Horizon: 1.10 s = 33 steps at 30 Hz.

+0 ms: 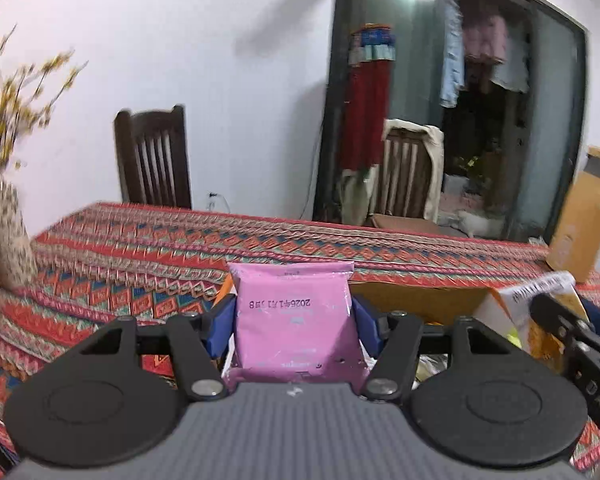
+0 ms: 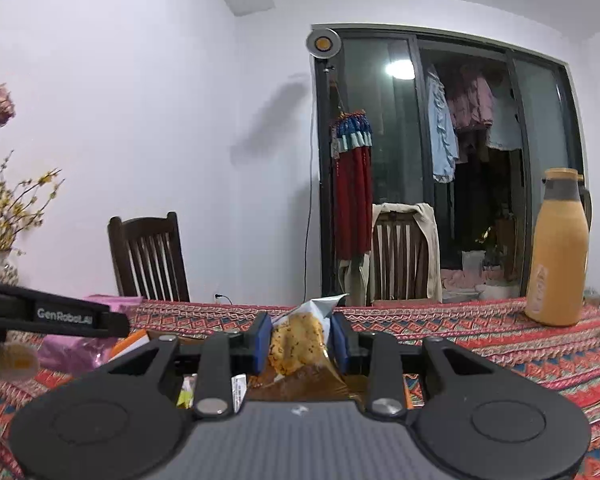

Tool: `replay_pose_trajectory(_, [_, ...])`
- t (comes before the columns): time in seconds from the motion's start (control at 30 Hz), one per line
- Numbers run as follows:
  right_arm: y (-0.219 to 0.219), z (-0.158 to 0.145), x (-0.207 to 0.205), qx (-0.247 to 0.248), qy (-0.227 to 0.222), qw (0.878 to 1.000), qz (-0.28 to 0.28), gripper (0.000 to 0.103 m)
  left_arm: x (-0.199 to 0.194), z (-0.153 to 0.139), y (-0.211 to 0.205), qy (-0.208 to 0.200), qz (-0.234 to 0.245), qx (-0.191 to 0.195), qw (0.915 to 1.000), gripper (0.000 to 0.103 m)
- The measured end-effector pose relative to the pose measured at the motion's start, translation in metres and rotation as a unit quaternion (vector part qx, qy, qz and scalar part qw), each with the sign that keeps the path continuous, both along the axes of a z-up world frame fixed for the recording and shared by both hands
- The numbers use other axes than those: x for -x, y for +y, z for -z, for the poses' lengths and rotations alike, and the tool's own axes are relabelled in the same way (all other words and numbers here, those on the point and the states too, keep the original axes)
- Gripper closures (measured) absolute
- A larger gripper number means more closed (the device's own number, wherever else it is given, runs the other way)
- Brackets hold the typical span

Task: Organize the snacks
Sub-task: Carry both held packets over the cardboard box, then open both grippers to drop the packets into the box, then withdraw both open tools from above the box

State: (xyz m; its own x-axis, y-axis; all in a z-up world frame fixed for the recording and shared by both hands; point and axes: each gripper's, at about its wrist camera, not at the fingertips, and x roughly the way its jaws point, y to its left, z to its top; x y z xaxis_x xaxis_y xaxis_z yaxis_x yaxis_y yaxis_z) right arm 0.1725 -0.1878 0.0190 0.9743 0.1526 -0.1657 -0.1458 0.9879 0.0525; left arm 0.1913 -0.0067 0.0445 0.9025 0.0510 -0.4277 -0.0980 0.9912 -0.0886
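Grippers above the tabletop (image 1: 148, 248) — left gripper (image 1: 294, 312) pinching a pink packet (image 1: 296, 320), right gripper (image 2: 300, 340) pinching a cracker packet (image 2: 296, 344).

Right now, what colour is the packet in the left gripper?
Pink, with dark printed date text; the snack packet shows best in the left wrist view, clamped by the left gripper.

A date, "2026" followed by partly legible characters, is printed upside down on the pink packet (image 1: 294, 316). The letters "DAS" are seen on the black arm of the other hand-held gripper (image 1: 596, 394) at the right edge. In the right wrist view, "GenRoboLAI", its end unclear, is read on the black bar (image 2: 66, 315) at left. Other print is too blurred to be read.
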Motion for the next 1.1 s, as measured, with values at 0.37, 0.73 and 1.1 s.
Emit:
replay_pose_trajectory(0.37, [0.002,0.023,-0.017,0.004,0.041,0.999,-0.007,0.072,-0.01,0.019,0.01,0.021,0.014,0.01,0.9996,0.04])
replay_pose_trajectory(0.73, [0.004,0.024,-0.016,0.004,0.046,0.999,-0.006,0.048,0.008,0.013,0.007,-0.014,0.0,0.004,0.9999,0.014])
replay_pose_trajectory(1.1, [-0.004,0.025,-0.005,-0.02,0.031,0.999,0.013,0.0,0.015,0.008,0.016,-0.029,-0.021,0.022,0.9991,0.0])
